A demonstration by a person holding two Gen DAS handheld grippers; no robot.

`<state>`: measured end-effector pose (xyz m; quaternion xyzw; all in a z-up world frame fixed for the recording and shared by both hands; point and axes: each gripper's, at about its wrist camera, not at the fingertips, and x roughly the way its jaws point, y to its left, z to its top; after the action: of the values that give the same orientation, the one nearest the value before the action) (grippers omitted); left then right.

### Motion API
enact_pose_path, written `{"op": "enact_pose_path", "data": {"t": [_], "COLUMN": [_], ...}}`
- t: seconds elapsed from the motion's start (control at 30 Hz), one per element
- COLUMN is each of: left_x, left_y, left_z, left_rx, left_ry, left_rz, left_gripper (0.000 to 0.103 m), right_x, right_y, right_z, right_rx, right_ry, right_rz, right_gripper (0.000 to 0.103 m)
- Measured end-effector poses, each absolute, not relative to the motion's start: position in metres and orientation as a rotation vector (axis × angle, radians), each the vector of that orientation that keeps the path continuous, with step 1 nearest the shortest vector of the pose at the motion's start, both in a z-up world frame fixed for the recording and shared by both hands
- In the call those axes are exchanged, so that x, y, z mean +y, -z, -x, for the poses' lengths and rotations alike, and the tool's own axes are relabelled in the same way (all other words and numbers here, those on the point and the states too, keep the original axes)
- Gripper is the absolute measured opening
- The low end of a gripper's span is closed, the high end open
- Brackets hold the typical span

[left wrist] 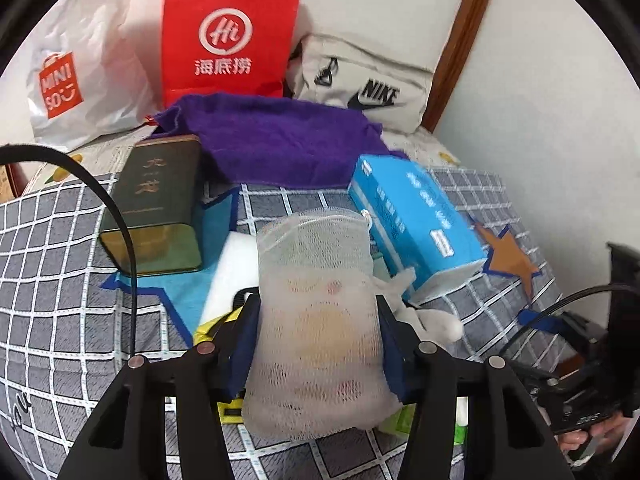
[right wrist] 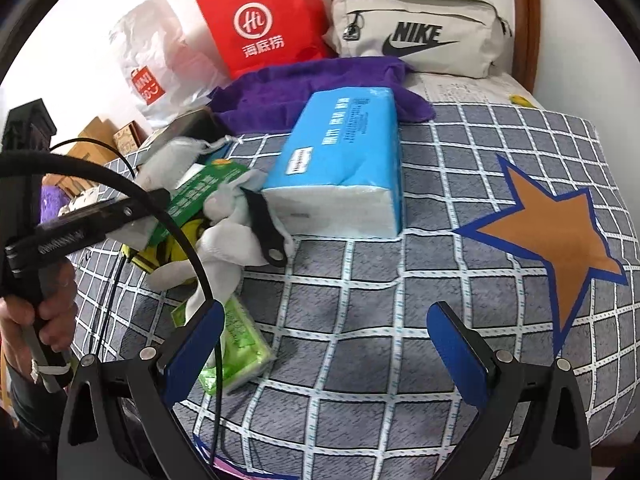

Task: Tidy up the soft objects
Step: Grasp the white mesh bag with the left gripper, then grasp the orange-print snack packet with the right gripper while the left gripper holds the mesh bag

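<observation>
Soft objects on the bed [right wrist: 360,300] are mostly unsorted as far as I can judge; one is in hand.

Left claw [left wrist: 318,332]: closed partway on the white mesh pouch [left wrist: 316,312], both blue pads pressing its sides. Pouch holds pale rounded contents I cannot identify. It sits over the clutter near the middle of the checked bedcover, close to my side of the heap.

Right claw [right wrist: 324,344]: jaws wide apart, nothing between them, over bare bedcover towards the near edge of the bed.

Not yet dealt with, by the look of it:
- blue tissue pack [right wrist: 344,168], lying flat mid-bed
- grey-white plush toy [right wrist: 224,240], sprawled just beside the tissue pack
- green tissue packet [right wrist: 240,344], next to the right claw's left finger
- purple towel [left wrist: 276,140], rumpled, towards the head of the bed
- dark green tin [left wrist: 156,204], hard, probably not part of the sort

Against the headboard end: red paper bag [left wrist: 230,36], white Miniso bag [left wrist: 72,80], beige Nike pouch [right wrist: 420,32]. Which, if any, is the destination I cannot tell.

Judgement: early stage. First grasp made; nothing visibly placed.
</observation>
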<state>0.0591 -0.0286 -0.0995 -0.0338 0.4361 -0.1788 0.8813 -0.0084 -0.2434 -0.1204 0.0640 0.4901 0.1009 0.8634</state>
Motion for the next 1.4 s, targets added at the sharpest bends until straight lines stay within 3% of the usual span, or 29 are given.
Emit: {"op": "enact_pose_path", "data": {"t": [0.07,0.13,0.47,0.5,0.7,0.73,1.4], "left_x": [-0.023,-0.022,-0.037,-0.040,-0.046,-0.044,0.042], "left_y": [0.095,0.095,0.115,0.115,0.115,0.114,0.085], "left_z": [-0.059,-0.062,-0.091,-0.092,-0.096,-0.095,-0.076], "left_rx": [0.893,0.884,0.959,0.957,0.932,0.933,0.863], "left_ry": [0.377,0.356,0.336,0.342,0.374,0.393,0.324], "left_rz": [0.076,0.067,0.010,-0.002,-0.026,-0.011,0.136], "left_gripper": [0.057,0.071,0.071,0.067,0.016,0.012,0.009], "right_x": [-0.240,-0.236,-0.238,-0.239,-0.245,-0.245,-0.160], "right_y": [0.120,0.121,0.128,0.129,0.133,0.133,0.088], "right_z": [0.008,0.007,0.003,0.003,-0.001,-0.001,-0.017], "right_rx": [1.029,1.032,1.050,1.053,1.064,1.064,0.931], "right_ry": [-0.217,-0.227,-0.237,-0.236,-0.229,-0.230,-0.425], "right_rz": [-0.126,-0.122,-0.140,-0.145,-0.172,-0.173,-0.029], "right_gripper": [0.101,0.101,0.101,0.101,0.101,0.101,0.100]}}
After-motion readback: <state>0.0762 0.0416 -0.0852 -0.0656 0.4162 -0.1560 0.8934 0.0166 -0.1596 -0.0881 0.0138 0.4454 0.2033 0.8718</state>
